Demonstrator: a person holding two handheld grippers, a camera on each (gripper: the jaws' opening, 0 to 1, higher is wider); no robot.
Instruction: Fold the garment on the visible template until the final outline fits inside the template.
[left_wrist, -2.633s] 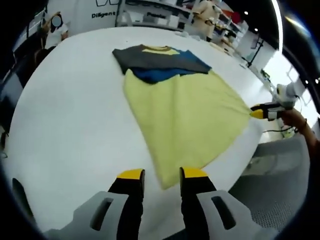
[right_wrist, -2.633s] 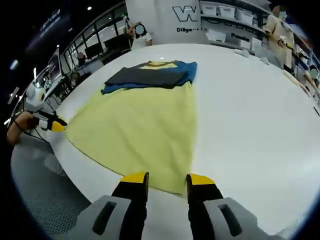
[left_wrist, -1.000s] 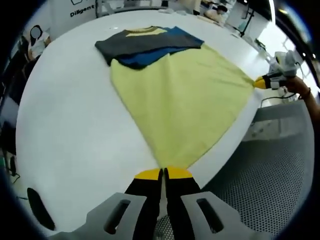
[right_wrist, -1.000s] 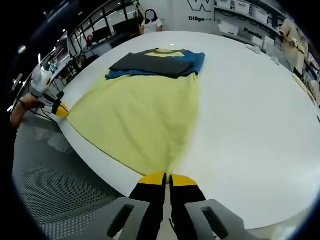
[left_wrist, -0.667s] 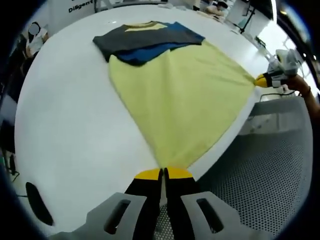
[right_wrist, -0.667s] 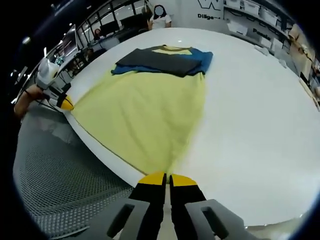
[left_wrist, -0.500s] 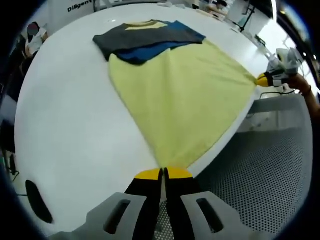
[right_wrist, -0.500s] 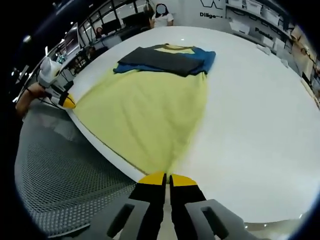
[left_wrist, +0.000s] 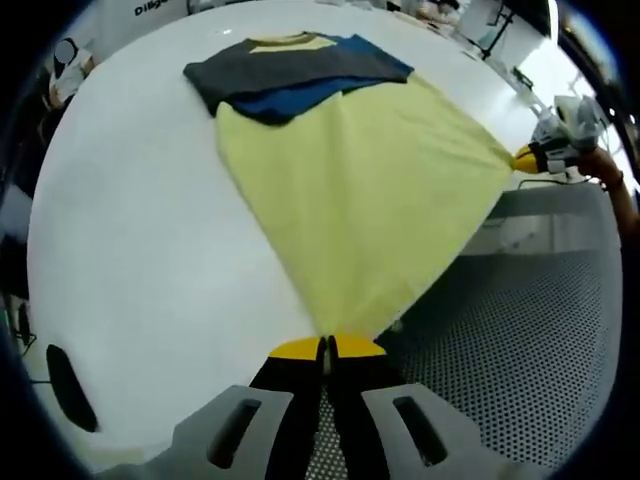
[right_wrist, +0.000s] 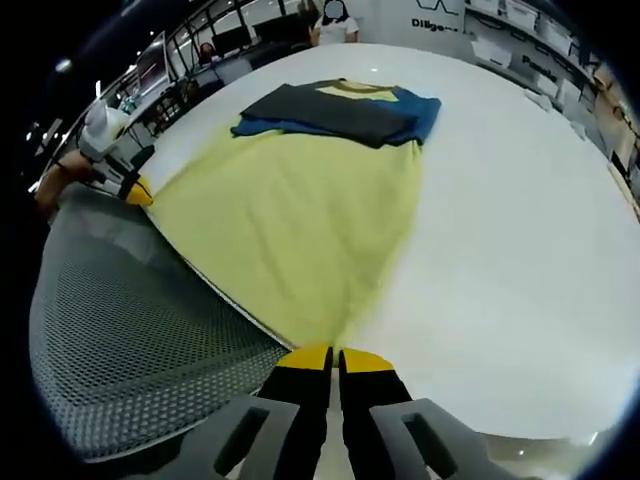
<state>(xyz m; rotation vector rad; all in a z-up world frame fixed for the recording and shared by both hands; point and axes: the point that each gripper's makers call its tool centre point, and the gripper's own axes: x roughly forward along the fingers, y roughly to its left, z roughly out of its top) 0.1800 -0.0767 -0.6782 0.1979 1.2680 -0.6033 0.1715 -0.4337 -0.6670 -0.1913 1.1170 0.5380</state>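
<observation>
Garment (left_wrist: 370, 190): one, pinched at two corners by two hand-held grippers (left_wrist: 327, 347).

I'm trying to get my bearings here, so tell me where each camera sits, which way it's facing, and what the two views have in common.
Left gripper view: rides the left gripper, looking along its shut fingers across the white table at the yellow garment; the right gripper and a hand show at the right.
Right gripper view: rides the right gripper, facing the same garment from its other near corner; the left gripper shows at the left.
Shared: garment, table, the dark folded part at the far end, and mesh floor.
</observation>
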